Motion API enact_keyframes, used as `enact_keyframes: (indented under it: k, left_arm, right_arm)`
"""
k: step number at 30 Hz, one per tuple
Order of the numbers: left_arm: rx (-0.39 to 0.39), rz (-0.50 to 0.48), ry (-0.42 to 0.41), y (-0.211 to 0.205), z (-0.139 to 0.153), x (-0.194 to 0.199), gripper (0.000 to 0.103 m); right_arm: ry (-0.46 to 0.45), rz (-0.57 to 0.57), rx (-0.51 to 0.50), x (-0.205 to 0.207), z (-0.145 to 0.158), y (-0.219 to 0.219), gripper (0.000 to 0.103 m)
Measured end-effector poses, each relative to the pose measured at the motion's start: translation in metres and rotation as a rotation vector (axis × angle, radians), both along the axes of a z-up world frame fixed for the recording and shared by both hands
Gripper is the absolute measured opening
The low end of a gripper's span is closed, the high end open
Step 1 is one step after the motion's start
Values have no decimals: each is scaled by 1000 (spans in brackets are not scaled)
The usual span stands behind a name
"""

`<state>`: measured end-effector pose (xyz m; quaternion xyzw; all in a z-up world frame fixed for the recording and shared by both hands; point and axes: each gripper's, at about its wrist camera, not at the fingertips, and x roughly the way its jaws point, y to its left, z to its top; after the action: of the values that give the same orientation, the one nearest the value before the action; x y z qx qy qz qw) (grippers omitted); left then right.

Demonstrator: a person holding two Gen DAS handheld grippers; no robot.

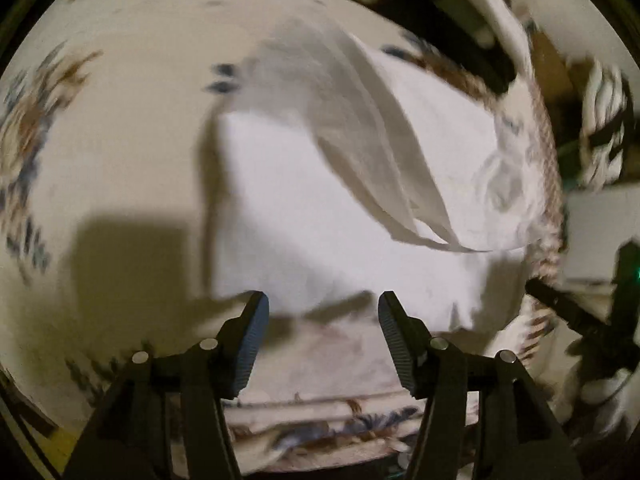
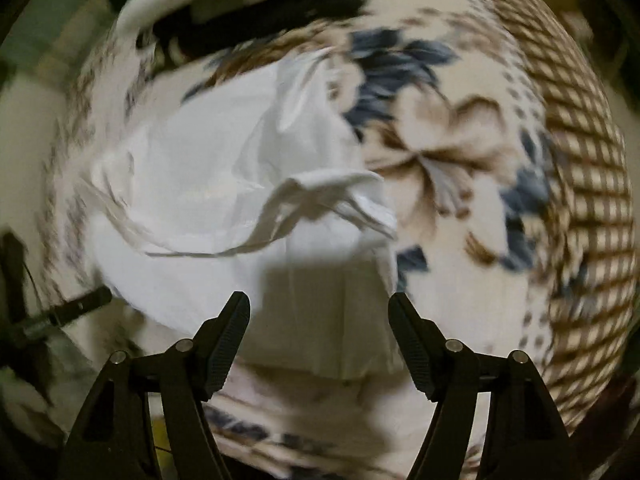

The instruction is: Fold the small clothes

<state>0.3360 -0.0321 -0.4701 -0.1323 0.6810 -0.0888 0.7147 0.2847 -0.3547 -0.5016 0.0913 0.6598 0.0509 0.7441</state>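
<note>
- Left gripper (image 1: 323, 304) points steeply down over the bed, its jaws spread apart with nothing between them; only cloth far below shows in the gap.
- Right gripper (image 2: 319, 306) is likewise aimed down, its jaws spread wide and bare, with no cloth pinched.
- White garment (image 1: 320, 208) lies on the floral bedspread (image 1: 120, 120), one part flat, another part raised in a loose curling fold with a thin hem edge (image 1: 452, 242) caught blurred above the flat part.
- From the right wrist view the same white garment (image 2: 200, 168) sits left of a big brown and blue flower print (image 2: 436, 152), a strip-like edge (image 2: 256, 236) looping across its middle.
- A brown checked border (image 2: 580, 160) runs along the bedspread's right side.
- Dark shadows of the grippers fall on the bedspread (image 1: 128, 264) and on the garment's near part (image 2: 320, 300).
- A black rod-like piece (image 1: 568, 312) shows at the right edge of the left wrist view; what it belongs to I cannot tell.
- Both views are smeared by motion blur.
</note>
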Motion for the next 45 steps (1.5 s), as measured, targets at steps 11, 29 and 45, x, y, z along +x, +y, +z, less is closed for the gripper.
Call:
enact_keyframes:
  k: [11,29,45]
  left_arm:
    - [26,44,-127,-2,12,106,55]
    - [-59,59,-71,66,12,72,55]
    - [-99,-96,-140,27,-18,104,32]
  right_arm:
    - [-153,-148,-156,99,8,-23,68]
    - [-65,50,-14,70,8,-20,17]
    - [-9,-307,210,89,-9,-60,16]
